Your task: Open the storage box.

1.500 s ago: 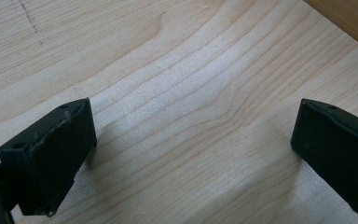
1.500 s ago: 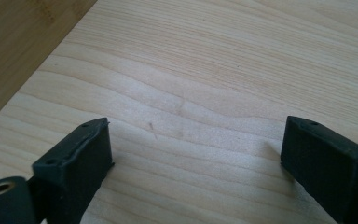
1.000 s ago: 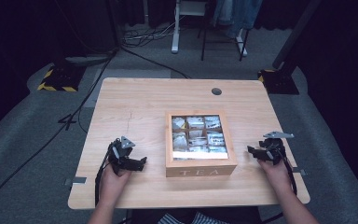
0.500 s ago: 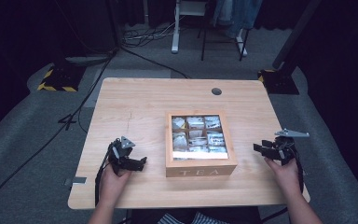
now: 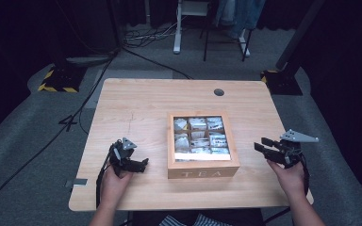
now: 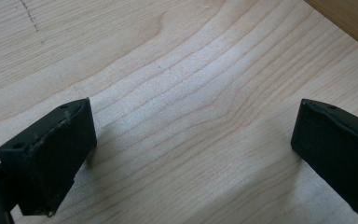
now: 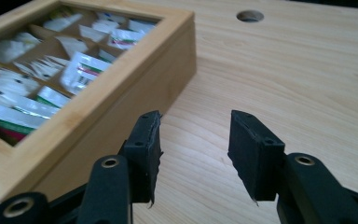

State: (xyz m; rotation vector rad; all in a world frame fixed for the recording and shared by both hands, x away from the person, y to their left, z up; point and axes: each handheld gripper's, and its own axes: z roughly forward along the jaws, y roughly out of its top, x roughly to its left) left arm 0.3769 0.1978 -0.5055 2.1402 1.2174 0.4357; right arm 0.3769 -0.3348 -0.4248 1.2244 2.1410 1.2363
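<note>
A wooden tea box [image 5: 202,173] with a glass-paned lid stands at the table's middle front, with tea bags [image 5: 200,136] visible in its compartments. My left gripper [image 5: 143,164] rests low on the table left of the box, pointing toward it. Its jaws [image 6: 191,144] are wide open over bare wood. My right gripper [image 5: 262,146] hovers above the table just right of the box, pointing at its side wall [image 7: 121,102]. The jaws of my right gripper [image 7: 193,140] have just been closing, stand partly open, and hold nothing.
A round cable hole [image 5: 218,92] sits in the table's far side, also visible ahead of the right gripper [image 7: 250,16]. The table's right edge [image 5: 306,188] runs under my right hand. Cables, a stand base [image 5: 56,80] and chair legs lie on the floor beyond.
My right gripper has lifted and drifted slightly right, away from the box, with its jaws narrower than before. The left gripper and the box have stayed put.
</note>
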